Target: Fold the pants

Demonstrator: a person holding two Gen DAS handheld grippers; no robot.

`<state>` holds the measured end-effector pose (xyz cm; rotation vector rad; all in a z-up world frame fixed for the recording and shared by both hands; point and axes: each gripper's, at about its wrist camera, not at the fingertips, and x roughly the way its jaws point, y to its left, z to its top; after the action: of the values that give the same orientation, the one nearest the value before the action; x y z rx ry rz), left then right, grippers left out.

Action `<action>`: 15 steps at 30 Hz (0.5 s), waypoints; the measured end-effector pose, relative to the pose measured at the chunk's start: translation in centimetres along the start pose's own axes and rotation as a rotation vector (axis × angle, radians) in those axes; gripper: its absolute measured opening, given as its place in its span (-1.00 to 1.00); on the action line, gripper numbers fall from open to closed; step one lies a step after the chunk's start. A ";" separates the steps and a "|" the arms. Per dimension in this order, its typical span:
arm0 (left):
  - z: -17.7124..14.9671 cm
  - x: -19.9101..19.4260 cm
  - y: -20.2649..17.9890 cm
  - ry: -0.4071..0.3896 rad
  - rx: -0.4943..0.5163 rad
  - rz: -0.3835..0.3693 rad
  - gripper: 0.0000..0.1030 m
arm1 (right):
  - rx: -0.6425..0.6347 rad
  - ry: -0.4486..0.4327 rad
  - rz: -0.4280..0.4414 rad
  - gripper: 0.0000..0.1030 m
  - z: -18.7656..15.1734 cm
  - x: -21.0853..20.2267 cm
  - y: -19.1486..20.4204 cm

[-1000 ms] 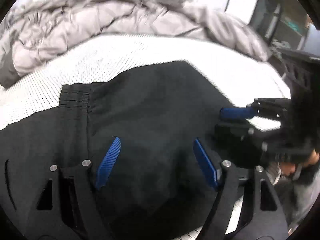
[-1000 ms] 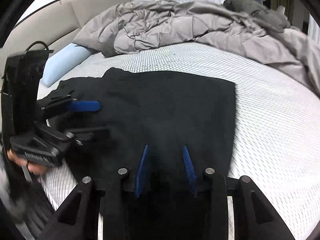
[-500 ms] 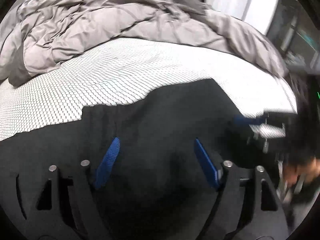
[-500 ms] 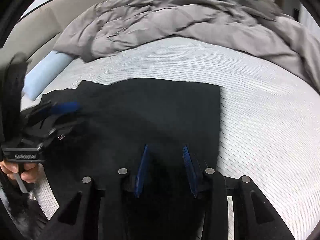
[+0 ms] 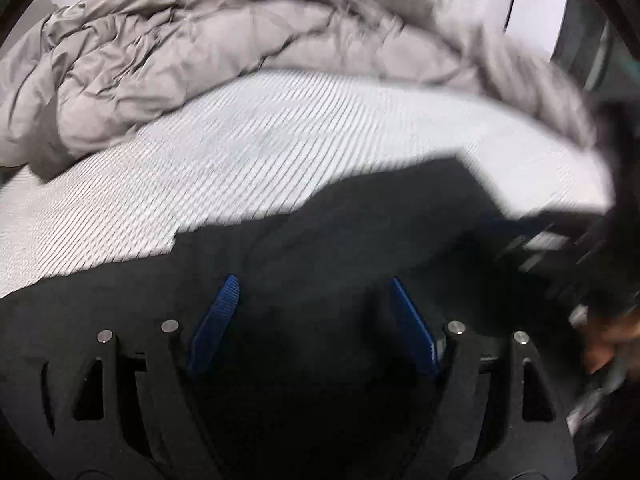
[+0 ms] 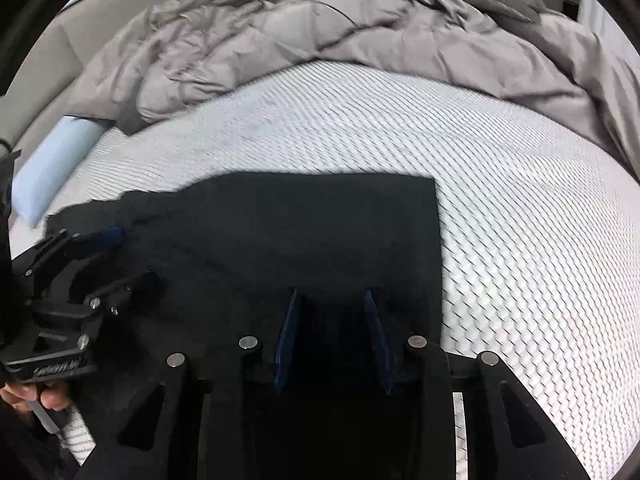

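Both hand-held grippers hovered over the black pants [image 6: 304, 224], which lay flat on the white textured mattress [image 6: 520, 208] near its front edge. A crumpled grey duvet [image 6: 320, 28] was heaped along the far side, with a pale blue pillow [image 6: 52, 168] at the left. Left gripper [image 5: 312, 292] stood wide, nothing pressed between its blue pads. Right gripper [image 6: 332, 300] stood narrower; whether cloth was pinched could not be determined.

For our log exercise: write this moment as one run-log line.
task: fold pants | black pants: on mattress | left gripper: open | right gripper: over pants, grip unclear
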<state>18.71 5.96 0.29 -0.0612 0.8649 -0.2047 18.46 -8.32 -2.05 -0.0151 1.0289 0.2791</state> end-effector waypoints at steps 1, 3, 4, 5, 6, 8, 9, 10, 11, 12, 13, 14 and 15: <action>0.6 0.2 0.2 -0.007 -0.023 -0.004 0.50 | 0.009 -0.012 0.035 -0.32 0.4 0.0 0.4; 1.4 2.0 0.7 0.026 -0.053 0.018 0.50 | 0.033 -0.028 0.064 -0.31 1.2 0.7 1.0; 1.4 3.5 1.3 0.064 -0.079 0.035 0.50 | 0.039 -0.024 0.054 -0.28 1.5 1.4 1.4; 1.1 4.5 1.7 0.075 -0.092 0.045 0.49 | 0.036 -0.014 0.039 -0.28 1.9 2.2 1.8; 1.0 4.7 1.7 0.067 -0.084 0.050 0.49 | 0.025 -0.002 0.024 -0.28 2.2 3.0 2.2; 1.0 4.4 1.4 0.062 -0.047 0.048 0.49 | -0.006 0.022 -0.021 -0.29 2.6 3.8 1.7; 1.0 4.1 1.5 0.058 -0.040 0.057 0.49 | -0.018 0.016 -0.073 -0.29 2.1 3.3 1.2; 0.9 4.1 1.7 0.058 -0.045 0.059 0.48 | -0.022 0.010 -0.164 -0.29 2.0 2.9 0.4; 0.7 3.7 2.0 0.065 -0.073 0.049 0.46 | -0.010 0.008 -0.193 -0.29 1.9 2.6 -0.3; 0.6 3.1 2.0 0.068 -0.092 0.067 0.45 | 0.012 0.003 -0.203 -0.29 1.9 2.2 -0.9; 0.6 2.2 1.8 0.072 -0.101 0.113 0.45 | 0.020 -0.018 -0.197 -0.29 1.7 1.3 -1.2; 0.4 1.1 1.4 0.066 -0.100 0.135 0.45 | 0.011 -0.031 -0.198 -0.28 1.5 0.5 -1.1; 0.3 0.0 1.0 0.045 -0.092 0.117 0.45 | -0.001 -0.042 -0.195 -0.28 1.6 -0.2 -0.6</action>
<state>19.04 6.96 0.34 -0.0921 0.9196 -0.0568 19.86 -8.73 -1.10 -0.1094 0.9782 0.1020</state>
